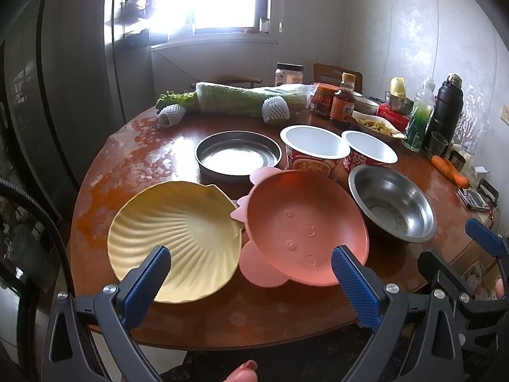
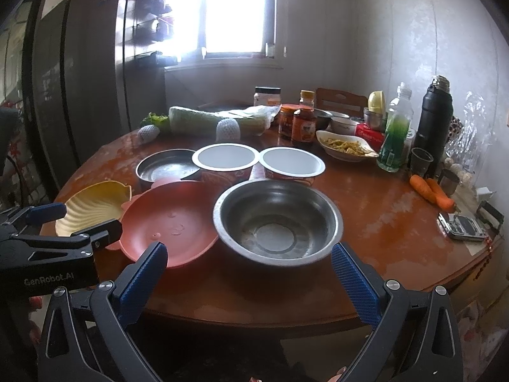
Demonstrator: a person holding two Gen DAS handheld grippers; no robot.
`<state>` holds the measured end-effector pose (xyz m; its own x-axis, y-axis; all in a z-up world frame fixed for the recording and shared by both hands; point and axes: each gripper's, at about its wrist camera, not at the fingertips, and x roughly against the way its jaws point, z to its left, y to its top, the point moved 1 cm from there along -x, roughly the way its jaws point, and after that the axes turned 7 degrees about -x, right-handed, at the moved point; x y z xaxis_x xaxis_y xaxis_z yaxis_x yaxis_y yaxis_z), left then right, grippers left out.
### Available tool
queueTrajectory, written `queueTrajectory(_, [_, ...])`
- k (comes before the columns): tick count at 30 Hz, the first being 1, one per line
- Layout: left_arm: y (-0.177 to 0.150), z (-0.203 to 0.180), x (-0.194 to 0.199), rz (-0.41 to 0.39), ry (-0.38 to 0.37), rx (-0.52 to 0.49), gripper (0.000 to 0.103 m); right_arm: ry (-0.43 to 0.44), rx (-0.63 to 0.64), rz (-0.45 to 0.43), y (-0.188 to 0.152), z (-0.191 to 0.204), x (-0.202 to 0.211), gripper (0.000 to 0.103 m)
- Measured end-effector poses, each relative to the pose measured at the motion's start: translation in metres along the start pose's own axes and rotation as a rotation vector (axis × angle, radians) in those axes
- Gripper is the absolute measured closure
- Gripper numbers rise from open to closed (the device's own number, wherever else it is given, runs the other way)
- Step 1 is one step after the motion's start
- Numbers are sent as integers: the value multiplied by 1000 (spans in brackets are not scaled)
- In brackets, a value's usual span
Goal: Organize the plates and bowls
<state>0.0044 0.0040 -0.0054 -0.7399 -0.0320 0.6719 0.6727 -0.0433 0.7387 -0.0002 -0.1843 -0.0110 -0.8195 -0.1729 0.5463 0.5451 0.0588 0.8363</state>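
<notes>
Six dishes, near half of a round wooden table (image 1: 133,165). Near row: yellow shell-shaped plate (image 1: 175,238) at 9 o'clock of the group, pink animal-shaped bowl (image 1: 302,226) at centre, its ear tabs touching or overlapping the yellow rim, and steel bowl (image 2: 276,219) at 3 o'clock, just beside the pink rim. Far row: shallow steel pan (image 1: 237,156) at 11 o'clock and two paper noodle bowls (image 1: 318,146) (image 1: 370,151) at 12 to 1 o'clock, side by side.

The yellow and pink pieces look like light, stiff moulded plastic, best pinched across the near rim; the fluted edge should give the pads purchase. The steel bowl is probably light but smooth and glossy, so a grip on its rolled lip may slip. The paper bowls likely crush under pressure and suit nesting.

Left gripper (image 1: 251,270) hangs over the near table edge, spread wide and empty, bracketing the yellow–pink junction. Right gripper (image 2: 249,269) likewise stands wide apart and empty, facing the steel bowl. Food clutter, including carrots (image 2: 431,191), occupies 12 to 3 o'clock.
</notes>
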Motion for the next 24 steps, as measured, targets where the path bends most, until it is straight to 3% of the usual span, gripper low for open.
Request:
queueTrajectory(7, [7, 35, 10, -20, 28, 57, 1, 87, 5, -9, 7, 22, 2, 0])
queueTrajectory(12, [5, 78, 14, -6, 87, 111, 1, 175, 15, 21, 14, 47, -3, 0])
queueTrajectory(17, [0, 121, 5, 34, 149, 145, 1, 285, 58, 103, 7, 85, -11, 0])
queueTrajectory(24, [-3, 151, -20, 88, 155, 109, 1, 395, 132, 239, -10, 138, -24, 0])
